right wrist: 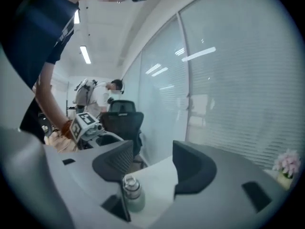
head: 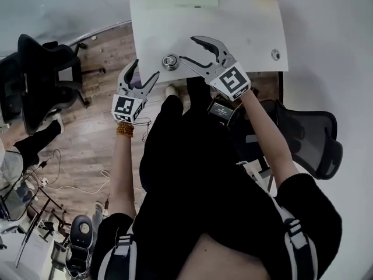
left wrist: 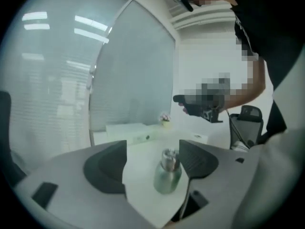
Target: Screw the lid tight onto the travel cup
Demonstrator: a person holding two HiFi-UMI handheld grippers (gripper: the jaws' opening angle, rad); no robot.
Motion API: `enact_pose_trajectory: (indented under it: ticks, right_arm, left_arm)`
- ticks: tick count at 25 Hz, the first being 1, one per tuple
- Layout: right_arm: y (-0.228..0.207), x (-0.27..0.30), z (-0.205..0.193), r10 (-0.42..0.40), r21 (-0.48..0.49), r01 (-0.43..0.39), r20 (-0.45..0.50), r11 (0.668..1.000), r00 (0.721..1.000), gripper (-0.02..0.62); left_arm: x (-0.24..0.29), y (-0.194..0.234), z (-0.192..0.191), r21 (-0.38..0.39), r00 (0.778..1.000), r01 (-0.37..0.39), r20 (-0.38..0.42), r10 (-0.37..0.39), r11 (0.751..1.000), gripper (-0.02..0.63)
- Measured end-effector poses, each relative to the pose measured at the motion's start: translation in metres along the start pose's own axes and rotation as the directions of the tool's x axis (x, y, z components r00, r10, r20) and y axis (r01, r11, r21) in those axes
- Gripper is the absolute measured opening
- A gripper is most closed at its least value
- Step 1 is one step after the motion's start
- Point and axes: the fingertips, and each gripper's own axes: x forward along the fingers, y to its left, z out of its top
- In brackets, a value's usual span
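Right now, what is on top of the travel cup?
A silvery lid sits on the travel cup. Its threads are covered, so tightness cannot be seen.

No legible text, label or number anywhere.

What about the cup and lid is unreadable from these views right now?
Seam between lid and travel cup: both gripper views, too blurred to tell if tight.
Cup body: head view, hidden under its own lid.
The small round object near the table edge: head view, too small to identify.
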Motion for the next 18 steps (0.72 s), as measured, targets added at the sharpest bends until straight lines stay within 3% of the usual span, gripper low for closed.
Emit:
enact_pose_trajectory:
  ticks: [3, 7, 10, 13, 14, 16, 18]
  right_arm:
    - [-0.014, -0.021, 0.049, -0.165, 0.044, 0.16, 0.158, 0.986, 0.974, 0.241]
    - [-0.02, -0.042, 0.091, -0.296, 0.076, 0.286, 0.264, 0.955, 0.918, 0.187]
    - [-0.022, -0.048, 0.104, -0.341, 0.033, 0.346, 0.284, 0.938, 0.896, 0.161]
    - [-0.028, -0.048, 0.118, -0.419, 0.009, 0.438, 0.305, 0.899, 0.855, 0.073]
    - [-0.032, -0.052, 0.122, -0.454, 0.002, 0.477, 0.312, 0.879, 0.834, 0.01]
    - [-0.037, -0.058, 0.126, -0.51, -0.02, 0.542, 0.313, 0.84, 0.801, 0.0]
    - [-0.039, -0.064, 0.123, -0.537, -0.03, 0.57, 0.294, 0.821, 0.79, 0.0]
  left_arm:
    - [-0.01, 0.007, 0.085, 0.067, 0.978, -0.175, 0.127, 0.166, 0.982, 0.29]
    - [-0.025, 0.015, 0.167, 0.035, 0.908, -0.342, 0.27, 0.321, 0.939, 0.22]
    - [-0.023, 0.016, 0.197, 0.072, 0.884, -0.393, 0.303, 0.355, 0.917, 0.126]
    - [-0.024, 0.021, 0.226, 0.082, 0.85, -0.409, 0.397, 0.346, 0.909, 0.065]
    - [-0.025, 0.019, 0.234, 0.078, 0.841, -0.402, 0.424, 0.335, 0.912, 0.056]
    - [-0.025, 0.012, 0.243, 0.079, 0.84, -0.384, 0.444, 0.312, 0.92, 0.038]
    - [-0.023, 0.001, 0.246, 0.085, 0.846, -0.369, 0.442, 0.297, 0.926, 0.037]
